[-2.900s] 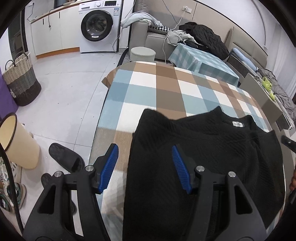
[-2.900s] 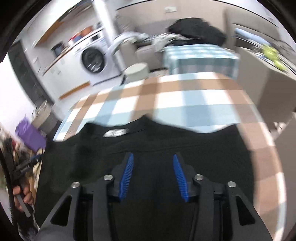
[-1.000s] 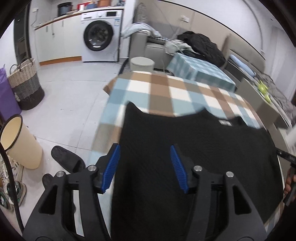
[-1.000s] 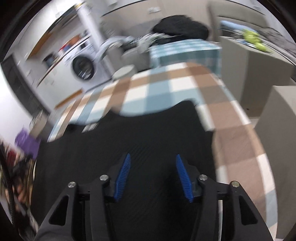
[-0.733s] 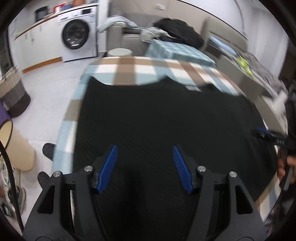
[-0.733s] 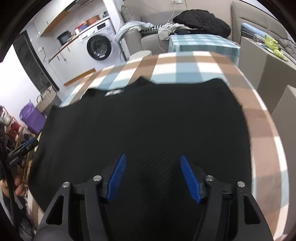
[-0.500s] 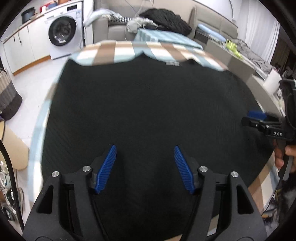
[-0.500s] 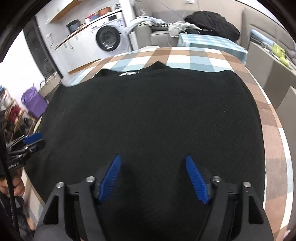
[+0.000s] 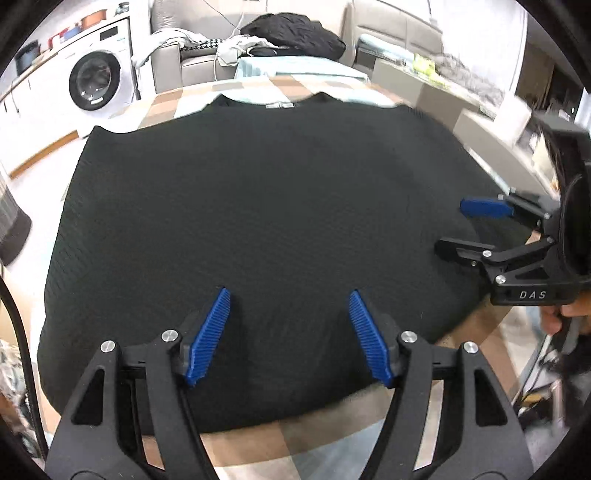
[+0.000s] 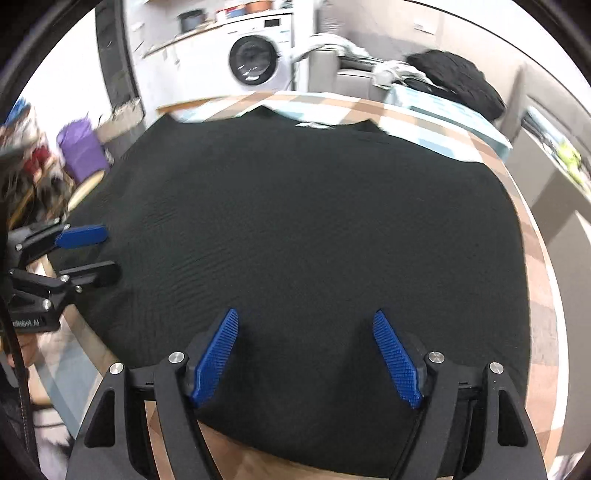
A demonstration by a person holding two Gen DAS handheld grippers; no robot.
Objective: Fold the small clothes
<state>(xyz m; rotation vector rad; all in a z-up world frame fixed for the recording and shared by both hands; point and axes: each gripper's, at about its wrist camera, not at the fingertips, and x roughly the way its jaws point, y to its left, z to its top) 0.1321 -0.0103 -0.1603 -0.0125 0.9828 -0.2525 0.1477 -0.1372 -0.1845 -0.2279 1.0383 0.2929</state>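
A black knit garment lies spread flat on the checked tablecloth, its neck label at the far edge. It also fills the right wrist view. My left gripper is open and empty, above the garment's near hem. My right gripper is open and empty, above the hem further right. In the left wrist view the right gripper shows at the right. In the right wrist view the left gripper shows at the left.
The table's front edge is just below the hem. A washing machine and a sofa with a black coat stand beyond the table. A purple bag sits on the floor at the left.
Both grippers have drawn back to the garment's near hem. The garment, folded and bunched 2.9 s ago, now lies spread flat and wide. Both grippers stay open.
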